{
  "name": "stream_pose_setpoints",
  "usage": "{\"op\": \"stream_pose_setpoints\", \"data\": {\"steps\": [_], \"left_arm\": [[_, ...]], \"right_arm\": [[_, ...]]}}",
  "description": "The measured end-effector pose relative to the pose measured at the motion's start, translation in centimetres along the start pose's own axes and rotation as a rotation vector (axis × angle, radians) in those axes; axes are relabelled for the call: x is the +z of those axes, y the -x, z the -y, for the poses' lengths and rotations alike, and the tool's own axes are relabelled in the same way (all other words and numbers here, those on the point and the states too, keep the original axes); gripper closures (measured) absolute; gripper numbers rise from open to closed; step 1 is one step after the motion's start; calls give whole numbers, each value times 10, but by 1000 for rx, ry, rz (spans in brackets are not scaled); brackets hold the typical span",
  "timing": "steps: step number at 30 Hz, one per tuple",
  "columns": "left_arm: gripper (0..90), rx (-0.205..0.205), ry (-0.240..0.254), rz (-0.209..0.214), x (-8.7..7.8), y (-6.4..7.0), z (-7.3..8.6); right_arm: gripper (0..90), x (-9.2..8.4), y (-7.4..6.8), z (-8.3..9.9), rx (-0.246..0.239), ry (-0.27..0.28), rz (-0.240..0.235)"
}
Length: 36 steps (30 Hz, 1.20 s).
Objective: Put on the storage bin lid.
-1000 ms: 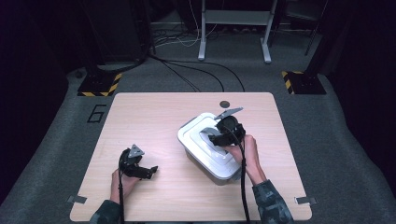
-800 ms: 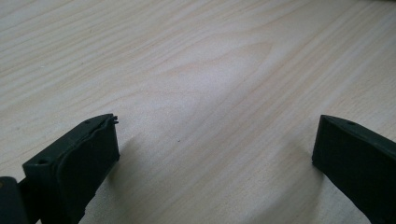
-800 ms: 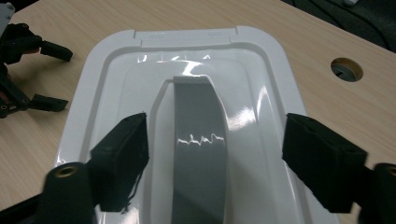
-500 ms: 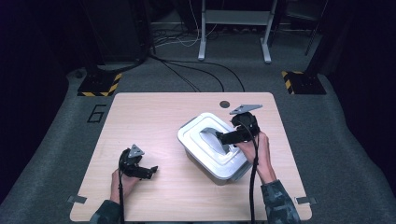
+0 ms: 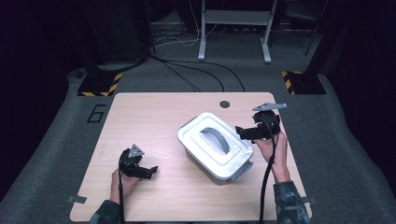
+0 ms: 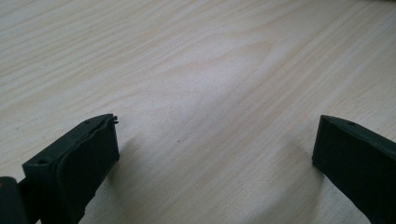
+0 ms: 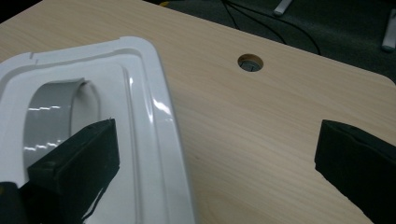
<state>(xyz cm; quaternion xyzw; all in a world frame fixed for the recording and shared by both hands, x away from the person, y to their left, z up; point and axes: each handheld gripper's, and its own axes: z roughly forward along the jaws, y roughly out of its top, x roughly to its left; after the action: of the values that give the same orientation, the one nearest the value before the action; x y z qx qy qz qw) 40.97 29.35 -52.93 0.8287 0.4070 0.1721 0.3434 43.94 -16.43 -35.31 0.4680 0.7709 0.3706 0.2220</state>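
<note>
A white plastic box (image 5: 212, 161) with a white lid (image 5: 215, 144) and a grey handle (image 5: 215, 139) stands in the middle of the wooden table (image 5: 154, 116). My right gripper (image 5: 241, 133) hovers at the box's right edge and points left. Its jaws have just been opening and stand wide with nothing between them. In the right gripper view, the right gripper (image 7: 217, 154) has one jaw over the lid (image 7: 154, 140) near the handle (image 7: 49, 123) and the other over bare wood. My left gripper (image 5: 150, 171) rests open at the front left, and in its own view the left gripper (image 6: 215, 149) shows bare table between its jaws.
Grey latches (image 5: 242, 171) sit on the box's ends. A round cable hole (image 5: 225, 104) lies near the table's far edge, also seen as the hole (image 7: 250, 62) beyond the right jaws. Cables and a stand leg (image 5: 201, 32) cover the floor behind.
My right gripper has moved off the lid's middle to the right of the box, rising slightly, and its jaws have spread wide. The left gripper and the box have stayed put.
</note>
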Motion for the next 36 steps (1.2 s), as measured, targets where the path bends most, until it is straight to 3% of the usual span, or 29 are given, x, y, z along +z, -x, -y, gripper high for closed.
{"op": "stream_pose_setpoints", "data": {"steps": [17, 27, 36], "left_arm": [[2, -1, -2, 1, 0, 0, 0], [1, -1, -3, 0, 0, 0, 0], [1, 1, -1, -1, 0, 0, 0]], "right_arm": [[0, 4, 54, 45, 126, 5, 115], [0, 14, 71, 78, 179, -30, 139], [0, 28, 74, 114, 209, -75, 145]]}}
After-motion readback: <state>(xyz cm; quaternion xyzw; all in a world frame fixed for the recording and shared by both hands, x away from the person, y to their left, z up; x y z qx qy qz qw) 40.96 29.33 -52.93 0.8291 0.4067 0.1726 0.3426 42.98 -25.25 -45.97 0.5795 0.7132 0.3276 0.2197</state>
